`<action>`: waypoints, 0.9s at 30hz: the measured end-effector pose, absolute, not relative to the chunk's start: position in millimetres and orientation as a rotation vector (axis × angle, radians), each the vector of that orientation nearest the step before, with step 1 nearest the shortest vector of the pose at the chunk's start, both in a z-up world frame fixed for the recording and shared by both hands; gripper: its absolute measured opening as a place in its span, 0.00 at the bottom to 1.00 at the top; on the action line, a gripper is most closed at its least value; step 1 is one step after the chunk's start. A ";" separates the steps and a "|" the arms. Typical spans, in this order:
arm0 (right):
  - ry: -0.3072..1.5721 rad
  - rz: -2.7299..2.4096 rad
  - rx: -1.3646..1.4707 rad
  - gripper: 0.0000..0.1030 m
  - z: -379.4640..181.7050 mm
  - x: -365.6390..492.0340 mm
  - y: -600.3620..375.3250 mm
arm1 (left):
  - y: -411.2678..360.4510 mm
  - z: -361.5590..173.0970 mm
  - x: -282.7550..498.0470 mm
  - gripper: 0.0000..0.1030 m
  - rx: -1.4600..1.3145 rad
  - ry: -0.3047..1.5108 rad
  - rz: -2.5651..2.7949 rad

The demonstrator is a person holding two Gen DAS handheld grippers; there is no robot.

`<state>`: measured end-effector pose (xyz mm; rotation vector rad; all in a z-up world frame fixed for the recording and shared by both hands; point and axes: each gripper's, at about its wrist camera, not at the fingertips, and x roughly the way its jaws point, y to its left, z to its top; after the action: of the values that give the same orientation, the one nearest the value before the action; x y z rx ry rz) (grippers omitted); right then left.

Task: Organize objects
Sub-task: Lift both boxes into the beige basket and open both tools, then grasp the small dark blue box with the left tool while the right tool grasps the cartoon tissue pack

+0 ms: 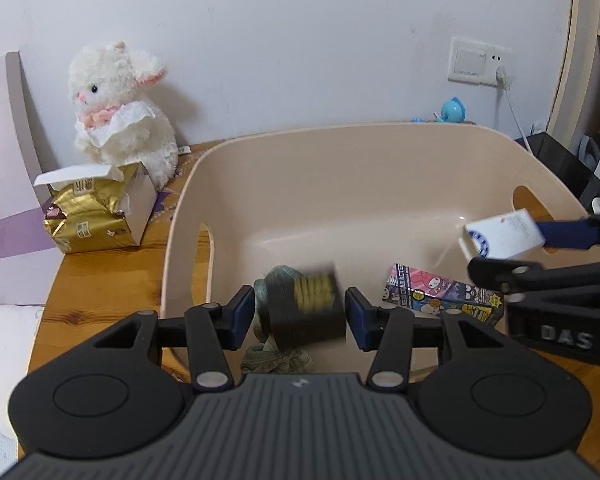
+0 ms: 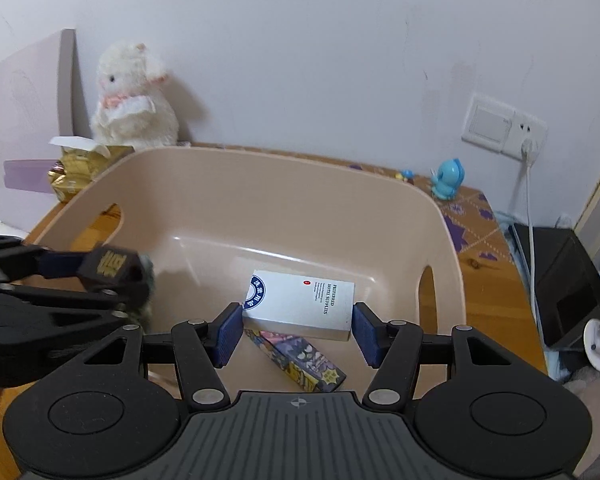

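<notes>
A beige plastic bin (image 1: 340, 168) stands on the wooden table; it also shows in the right wrist view (image 2: 260, 196). My left gripper (image 1: 300, 316) is open over the bin, and a black box with gold print (image 1: 306, 306) sits blurred between its pads, seemingly dropping free. My right gripper (image 2: 296, 332) holds a white box (image 2: 300, 304) between its pads above the bin; the white box also shows in the left wrist view (image 1: 500, 238). A colourful cartoon box (image 1: 440, 294) and a greenish cloth (image 1: 276, 356) lie in the bin.
A white plush lamb (image 1: 120, 108) and a gold tissue pack (image 1: 92, 208) stand at the table's back left by the wall. A blue toy (image 2: 448, 178) sits at the back right. A black box (image 2: 564, 284) stands beside the table on the right.
</notes>
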<state>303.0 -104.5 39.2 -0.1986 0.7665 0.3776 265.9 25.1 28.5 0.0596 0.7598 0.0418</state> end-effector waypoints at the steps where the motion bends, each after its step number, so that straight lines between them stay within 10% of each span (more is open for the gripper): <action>1: 0.778 0.378 -0.183 0.56 37.9 304.3 -106.3 | 26.0 31.4 263.2 0.60 0.056 0.753 0.044; 5: 0.787 0.397 -0.129 0.67 41.2 300.1 -117.6 | 29.5 45.8 251.1 0.79 0.035 0.714 0.055; 14: 0.732 0.415 -0.128 0.89 65.5 266.2 -136.3 | 38.6 70.8 210.9 0.86 0.049 0.652 0.066; 27: 0.731 0.419 -0.162 0.96 51.6 218.6 -161.9 | 61.7 37.3 158.2 0.91 0.087 0.707 0.084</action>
<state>218.6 -161.9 51.6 -0.1618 0.7308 0.4187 158.2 61.7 37.3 0.0875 0.7070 0.0842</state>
